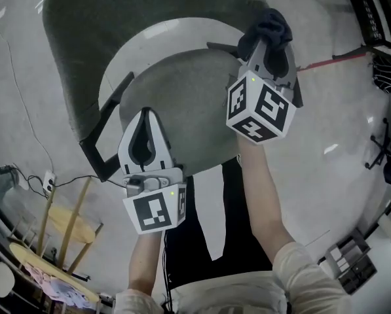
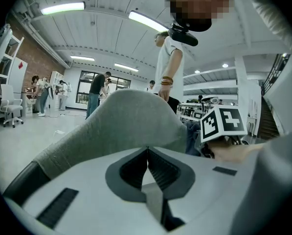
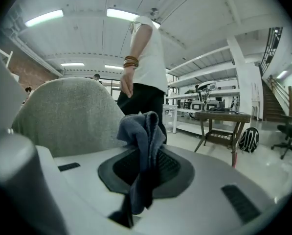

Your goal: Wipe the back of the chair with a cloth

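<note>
Beside the grey back of the chair [image 1: 116, 31], you are holding the right gripper [image 1: 271, 44], its fingers clamping shut on a dark blue cloth [image 3: 143, 131]. Your left gripper [image 1: 145, 118] is pointing at the chair back, fingers pressing together on nothing.

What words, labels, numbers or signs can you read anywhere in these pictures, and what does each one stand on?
No readable words or numbers anywhere.
Right marker cube, on the right gripper: black-and-white square patterns only, no letters.
Left marker cube, on the left gripper: patterns only, no letters.
Red mark, far left in the left gripper view: too small to read.
</note>
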Available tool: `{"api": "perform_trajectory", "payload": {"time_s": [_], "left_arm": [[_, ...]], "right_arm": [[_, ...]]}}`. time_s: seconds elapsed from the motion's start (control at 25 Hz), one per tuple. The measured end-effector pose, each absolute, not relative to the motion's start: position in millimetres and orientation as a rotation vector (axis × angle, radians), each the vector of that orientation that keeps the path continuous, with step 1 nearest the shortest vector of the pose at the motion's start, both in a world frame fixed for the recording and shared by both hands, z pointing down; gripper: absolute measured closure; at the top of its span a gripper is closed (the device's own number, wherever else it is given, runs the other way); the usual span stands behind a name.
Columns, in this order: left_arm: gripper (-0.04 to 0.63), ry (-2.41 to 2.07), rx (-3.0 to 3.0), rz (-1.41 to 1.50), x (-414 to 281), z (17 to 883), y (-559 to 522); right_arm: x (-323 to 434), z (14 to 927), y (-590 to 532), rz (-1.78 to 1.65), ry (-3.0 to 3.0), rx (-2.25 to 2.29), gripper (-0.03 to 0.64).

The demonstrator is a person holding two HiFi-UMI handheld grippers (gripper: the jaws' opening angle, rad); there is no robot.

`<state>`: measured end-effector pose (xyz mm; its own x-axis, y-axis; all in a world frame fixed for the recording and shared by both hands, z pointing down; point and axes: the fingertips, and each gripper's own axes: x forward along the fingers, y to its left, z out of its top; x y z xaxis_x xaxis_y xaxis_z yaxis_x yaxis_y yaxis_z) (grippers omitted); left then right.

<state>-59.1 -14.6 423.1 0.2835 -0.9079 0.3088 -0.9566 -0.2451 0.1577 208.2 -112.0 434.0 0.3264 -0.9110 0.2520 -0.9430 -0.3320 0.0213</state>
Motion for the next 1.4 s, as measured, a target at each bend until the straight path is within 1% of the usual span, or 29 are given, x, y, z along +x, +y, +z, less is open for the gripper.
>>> {"api": "perform_trajectory", "payload": {"time_s": [0.36,0.72,0.96,1.04,1.16,1.28,1.4], "left_arm": [[0.58,-1.587,2.333,0.236,-43.8,413.1,-10.4],[0.58,-1.589,2.358,0.203,-42.3,400.6,-6.6],[0.58,-1.625,2.343,0.172,-39.3,382.4,-1.1],[0.58,-1.646,2.313,0.151,-43.1,365.5,-2.7],[0.58,-1.707,2.297,0.059,-41.0,315.0,-12.6],[0.58,-1.788,2.293,-0.038,-39.4,250.8,-20.3],[0.58,-1.858,2.274,-0.065,-46.8,191.3,-15.5]], "right_arm": [[237.1,435.8,-66.5,0.272,-1.507,2.522,0.557],[238.2,439.9,-58.0,0.273,-1.52,2.491,0.557],[228.5,428.6,-58.0,0.372,-1.591,2.437,0.558],[216.3,410.5,-59.2,0.371,-1.64,2.397,0.558],[211.0,363.2,-67.3,0.363,-1.728,2.382,0.558],[206.1,301.5,-72.2,0.33,-1.835,2.348,0.558],[179.5,230.3,-59.8,0.217,-1.995,2.233,0.558]]}}
